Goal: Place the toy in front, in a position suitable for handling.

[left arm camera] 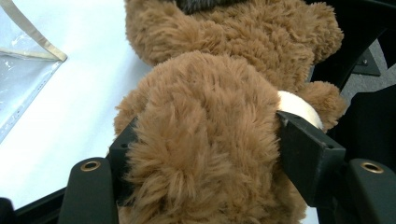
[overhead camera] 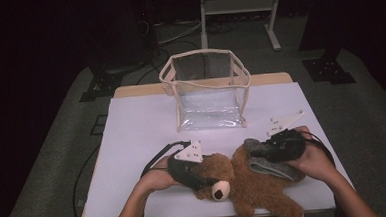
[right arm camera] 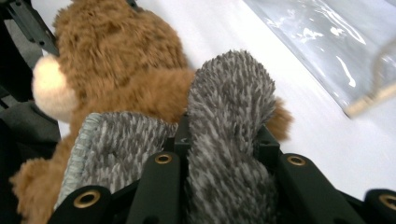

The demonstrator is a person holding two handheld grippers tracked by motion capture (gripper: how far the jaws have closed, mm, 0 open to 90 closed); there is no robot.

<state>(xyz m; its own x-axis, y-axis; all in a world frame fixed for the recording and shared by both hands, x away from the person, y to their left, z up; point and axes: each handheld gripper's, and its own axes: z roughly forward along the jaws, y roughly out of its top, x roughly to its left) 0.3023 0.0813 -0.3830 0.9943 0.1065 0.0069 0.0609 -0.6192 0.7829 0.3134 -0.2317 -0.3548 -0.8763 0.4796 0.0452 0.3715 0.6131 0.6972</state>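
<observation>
The teddy bear (overhead camera: 255, 185) lies on its back at the near edge of the counter (overhead camera: 142, 126), its cream snout (overhead camera: 220, 190) turned toward me. My left gripper (overhead camera: 186, 170) has its fingers (left arm camera: 303, 144) clamped on the bear's furry head. My right gripper (overhead camera: 278, 149) has its fingers (right arm camera: 163, 186) clamped on a fold of the grey scarf (overhead camera: 271, 165), which lies across the bear's chest. Well beyond, a clear bag (overhead camera: 207, 90) with beige trim stands open in the middle of the counter.
</observation>
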